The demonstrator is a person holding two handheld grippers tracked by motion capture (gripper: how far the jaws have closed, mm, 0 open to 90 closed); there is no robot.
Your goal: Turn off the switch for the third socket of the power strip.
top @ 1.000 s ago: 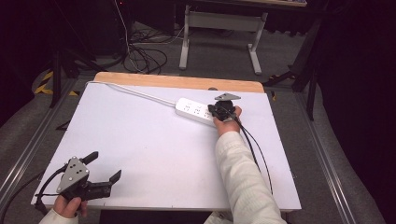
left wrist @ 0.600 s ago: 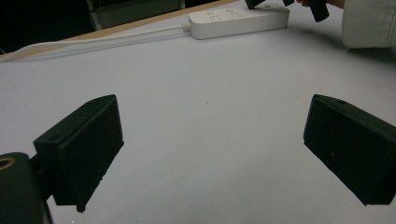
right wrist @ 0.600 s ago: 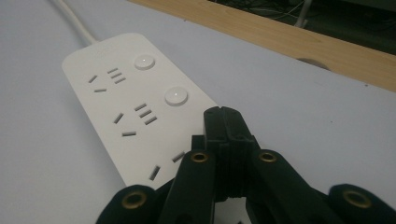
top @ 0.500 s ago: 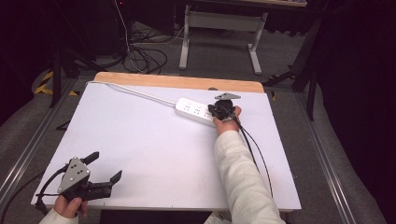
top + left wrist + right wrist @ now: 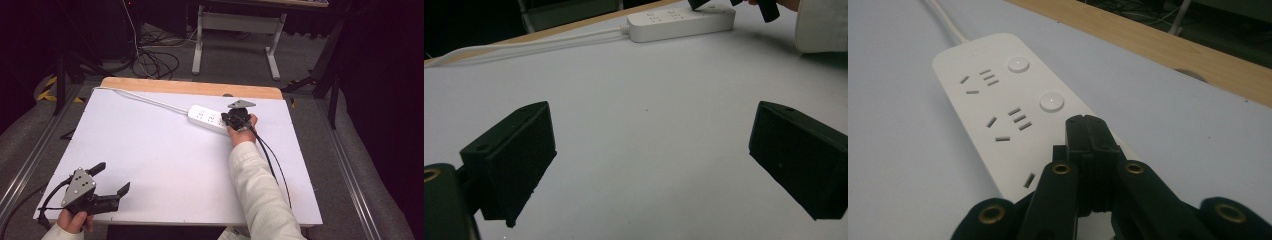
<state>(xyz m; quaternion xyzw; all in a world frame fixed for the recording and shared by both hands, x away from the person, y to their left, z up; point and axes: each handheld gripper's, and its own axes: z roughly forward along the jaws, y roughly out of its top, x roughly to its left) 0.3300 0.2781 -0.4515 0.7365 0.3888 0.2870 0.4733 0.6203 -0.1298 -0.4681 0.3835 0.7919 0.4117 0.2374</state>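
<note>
**White power strip under the right gripper at the far side of the bench**

White covers most of the bench [image 5: 165,150], with a bare wooden strip [image 5: 190,87] along its far edge. A white power strip [image 5: 207,118] lies near that far edge, right of centre, and its white cord [image 5: 145,99] runs off toward the far left corner. In the right gripper view the strip's top shows socket slots and two round buttons [image 5: 1018,64].

The right gripper [image 5: 235,120] is at the strip's right end, held by a hand [image 5: 243,131] whose white sleeve [image 5: 257,190] reaches across the bench from the near edge. Its jaws are clenched together with no gap between them, and they sit directly over the near end of the strip; whether the tips touch its surface cannot be told. Nothing is held between them.

The left gripper [image 5: 107,180] is at the near left corner of the bench, well apart from the strip, held in a hand [image 5: 75,220] at the near edge. Its jaws are released and spread wide, with bare white bench surface between them. Black cables [image 5: 270,155] trail from the right gripper toward the near right.
</note>
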